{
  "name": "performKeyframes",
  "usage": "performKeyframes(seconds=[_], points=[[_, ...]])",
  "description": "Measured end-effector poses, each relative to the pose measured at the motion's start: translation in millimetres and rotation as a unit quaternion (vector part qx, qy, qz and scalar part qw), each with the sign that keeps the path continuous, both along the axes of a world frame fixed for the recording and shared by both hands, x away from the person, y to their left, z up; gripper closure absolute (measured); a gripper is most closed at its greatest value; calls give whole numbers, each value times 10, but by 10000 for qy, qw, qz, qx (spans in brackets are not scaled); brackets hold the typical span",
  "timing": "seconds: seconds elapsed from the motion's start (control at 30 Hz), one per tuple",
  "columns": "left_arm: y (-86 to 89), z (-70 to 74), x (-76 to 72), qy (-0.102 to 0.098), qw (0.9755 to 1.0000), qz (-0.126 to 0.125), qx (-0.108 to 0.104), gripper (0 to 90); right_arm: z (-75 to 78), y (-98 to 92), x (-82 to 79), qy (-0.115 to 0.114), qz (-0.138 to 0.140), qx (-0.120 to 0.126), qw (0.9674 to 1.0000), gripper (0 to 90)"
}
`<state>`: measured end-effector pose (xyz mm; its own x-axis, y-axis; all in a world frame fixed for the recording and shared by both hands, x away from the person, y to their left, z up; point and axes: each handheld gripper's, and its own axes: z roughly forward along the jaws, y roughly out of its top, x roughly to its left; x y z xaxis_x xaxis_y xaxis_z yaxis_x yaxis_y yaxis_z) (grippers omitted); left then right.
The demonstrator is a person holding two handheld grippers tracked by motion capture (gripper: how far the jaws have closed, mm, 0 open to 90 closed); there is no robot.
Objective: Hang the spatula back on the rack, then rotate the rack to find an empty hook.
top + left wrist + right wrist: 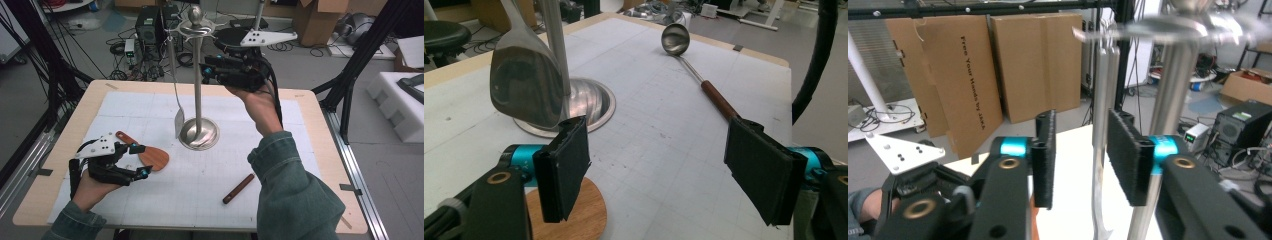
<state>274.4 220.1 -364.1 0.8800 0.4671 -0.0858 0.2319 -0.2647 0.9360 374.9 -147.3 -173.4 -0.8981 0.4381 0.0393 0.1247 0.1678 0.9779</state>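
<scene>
High view sits above the near table (300,150) edge, looking forward and down, fairly far off. Left gripper (659,172) view rides low over the table, facing past its jaws at the stand (555,45) just ahead. Right gripper (1078,155) view is up high, level, close on the stand's pole. All three share the stand.

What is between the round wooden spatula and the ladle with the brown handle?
Nothing: in the high view, bare white mat lies between the wooden spatula and the ladle.
</scene>
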Motion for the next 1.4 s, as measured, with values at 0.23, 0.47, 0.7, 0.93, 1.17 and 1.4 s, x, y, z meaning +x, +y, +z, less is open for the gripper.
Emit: performKeyframes(seconds=[0.23,0.47,0.7,0.93,1.17,1.4], points=[[-7,-5,7,6,10000,13,21,265,-162,-136,-106,124,-10,-25,9999,530],[-11,-14,21,35,10000,30,15,265,-362,-239,-190,234,-85,-152,9996,462],[-11,-21,29,28,10000,28,27,265,-596,-310,-240,344,-130,-171,9992,426],[0,-32,43,31,10000,37,50,266,-783,-375,-252,479,-193,-138,9986,391],[19,-42,50,45,9999,96,27,274,-914,-447,-298,569,-252,-160,9979,374],[65,-60,48,41,9998,198,23,304,-1067,-482,-353,660,-267,-199,9973,359]])
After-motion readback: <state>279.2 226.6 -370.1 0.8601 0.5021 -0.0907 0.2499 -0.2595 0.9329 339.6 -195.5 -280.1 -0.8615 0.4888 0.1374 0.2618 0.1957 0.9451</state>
